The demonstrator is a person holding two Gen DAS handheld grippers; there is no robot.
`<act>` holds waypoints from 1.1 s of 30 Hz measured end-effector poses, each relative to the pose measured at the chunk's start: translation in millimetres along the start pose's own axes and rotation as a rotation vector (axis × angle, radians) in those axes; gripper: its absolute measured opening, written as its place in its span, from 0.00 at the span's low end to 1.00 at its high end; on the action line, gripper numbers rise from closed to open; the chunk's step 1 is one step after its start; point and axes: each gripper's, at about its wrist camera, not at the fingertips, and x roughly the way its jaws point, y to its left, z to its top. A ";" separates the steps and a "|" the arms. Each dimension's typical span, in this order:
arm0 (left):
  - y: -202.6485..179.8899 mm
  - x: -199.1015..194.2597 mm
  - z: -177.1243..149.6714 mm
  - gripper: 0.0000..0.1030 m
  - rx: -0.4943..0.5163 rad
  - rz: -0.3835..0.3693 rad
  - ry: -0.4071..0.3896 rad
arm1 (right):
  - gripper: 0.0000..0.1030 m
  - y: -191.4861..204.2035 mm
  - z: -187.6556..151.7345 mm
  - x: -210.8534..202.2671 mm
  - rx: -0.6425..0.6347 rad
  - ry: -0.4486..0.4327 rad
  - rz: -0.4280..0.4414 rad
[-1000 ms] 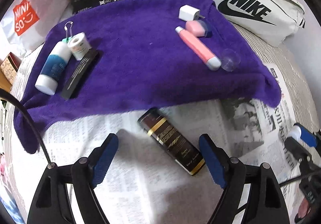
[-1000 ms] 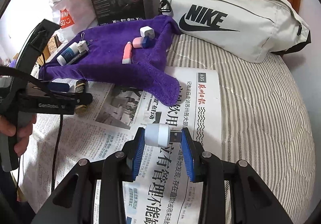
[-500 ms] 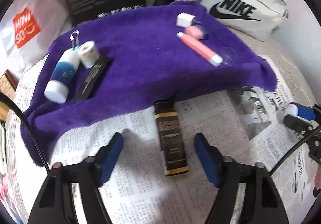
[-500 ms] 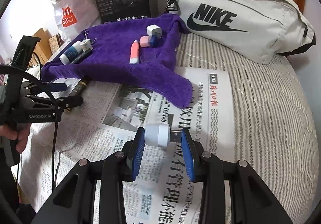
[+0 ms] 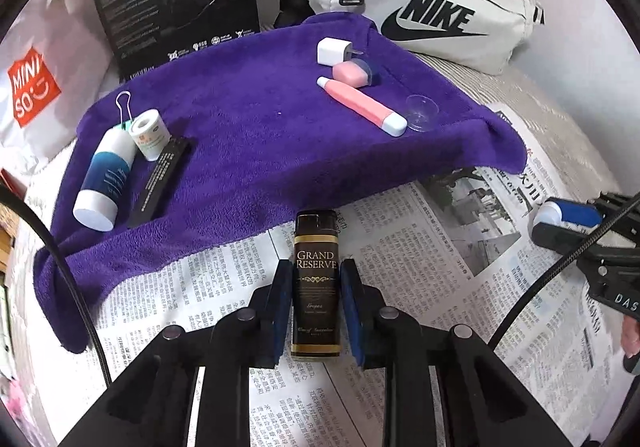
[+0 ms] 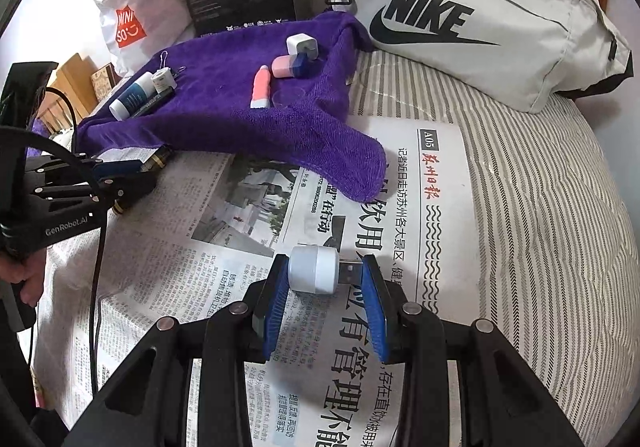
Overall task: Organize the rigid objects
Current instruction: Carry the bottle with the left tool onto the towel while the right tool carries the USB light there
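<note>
Left wrist view: the left gripper (image 5: 316,309) is clamped tight on the dark Grand Reserve bottle (image 5: 316,287), both blue pads pressing its sides as it lies on the newspaper (image 5: 420,247), its cap end just at the purple towel's (image 5: 260,139) edge. A pink tube (image 5: 360,105) and a white charger (image 5: 331,51) lie on that towel.

Right wrist view: the right gripper (image 6: 325,289) grips a small white USB plug (image 6: 314,275) crosswise above the newspaper (image 6: 224,267), metal connector against the right pad.

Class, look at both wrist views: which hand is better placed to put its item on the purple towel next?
Left, probably. The left gripper clamps the Grand Reserve box right at the purple towel edge; the right gripper, holding the white USB plug, sits farther away.
</note>
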 end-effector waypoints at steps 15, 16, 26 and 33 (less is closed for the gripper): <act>-2.7 -4.8 -4.2 0.22 0.066 -0.005 0.011 | 0.35 7.8 0.8 3.6 -0.046 -0.009 -0.048; -2.6 -5.1 -4.5 0.22 0.061 -0.004 0.008 | 0.35 8.3 1.3 4.1 -0.048 -0.008 -0.051; -2.0 -8.4 -6.9 0.22 0.054 -0.026 0.020 | 0.35 8.5 2.8 5.1 -0.045 -0.015 -0.049; 3.5 -8.2 -8.2 0.22 0.028 -0.060 0.011 | 0.35 9.6 3.2 6.3 -0.043 -0.024 -0.056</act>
